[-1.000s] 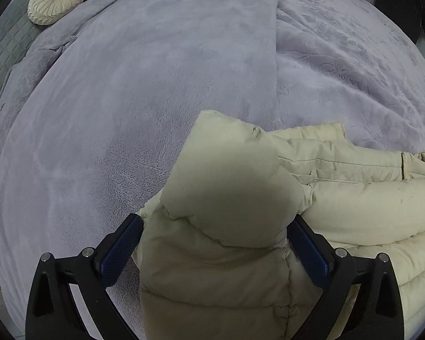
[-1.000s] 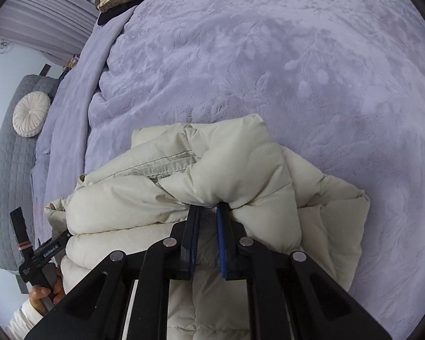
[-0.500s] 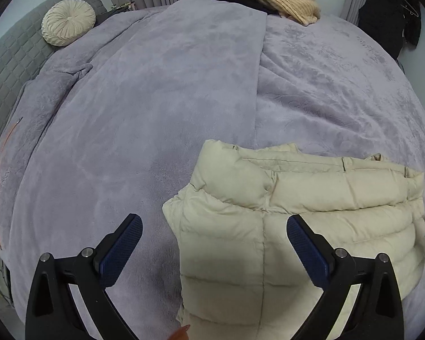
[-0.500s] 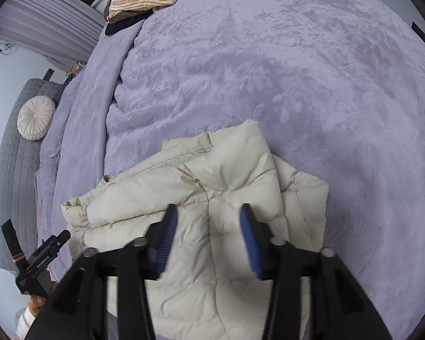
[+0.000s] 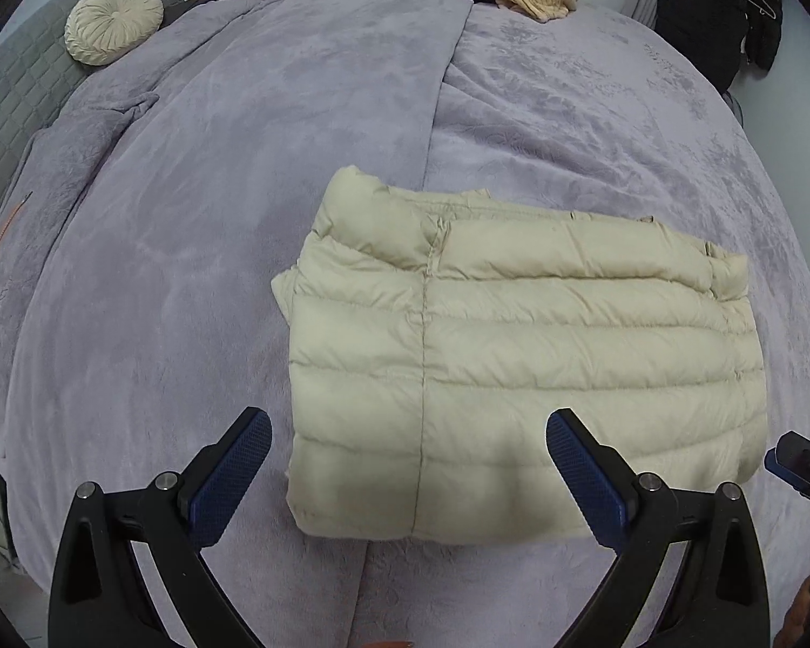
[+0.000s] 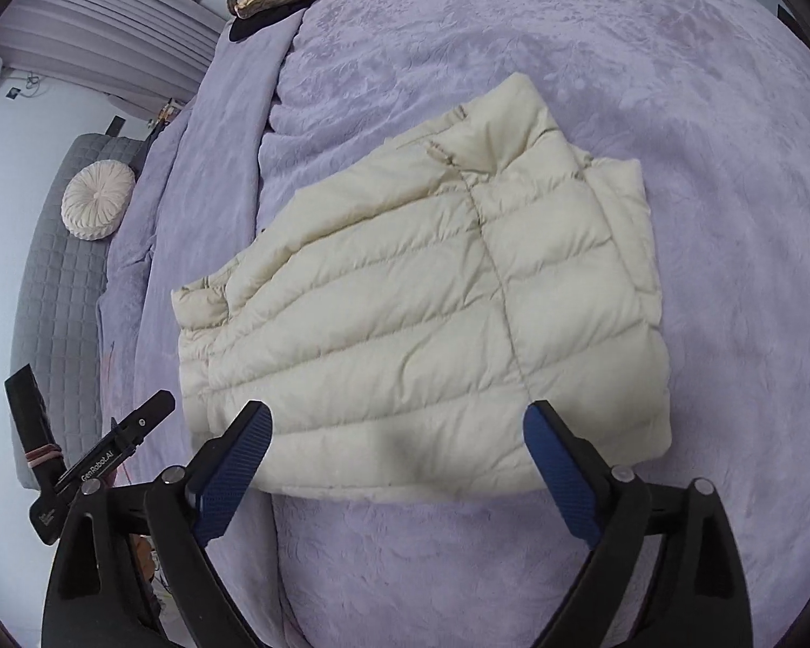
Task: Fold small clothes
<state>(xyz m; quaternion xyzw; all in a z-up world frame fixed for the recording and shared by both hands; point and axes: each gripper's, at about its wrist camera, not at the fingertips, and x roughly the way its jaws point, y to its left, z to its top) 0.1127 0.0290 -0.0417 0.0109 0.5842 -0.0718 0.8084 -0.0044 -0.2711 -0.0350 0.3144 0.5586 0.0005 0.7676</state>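
Hovering above the bed (image 5: 216, 216), we hold the left gripper (image 5: 407, 470) spread wide and empty, while the right gripper's (image 6: 397, 464) jaws are opening, nothing between them. The cream puffer jacket (image 5: 513, 356) lies folded near us: light, springy, slippery; we'd pinch a seamed edge.

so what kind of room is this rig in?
Almost certainly a bedroom: a wide bed under a lilac plush blanket, a quilted grey headboard with a round pleated cushion against it, curtains behind, and a cream puffer jacket lying folded on the bed.
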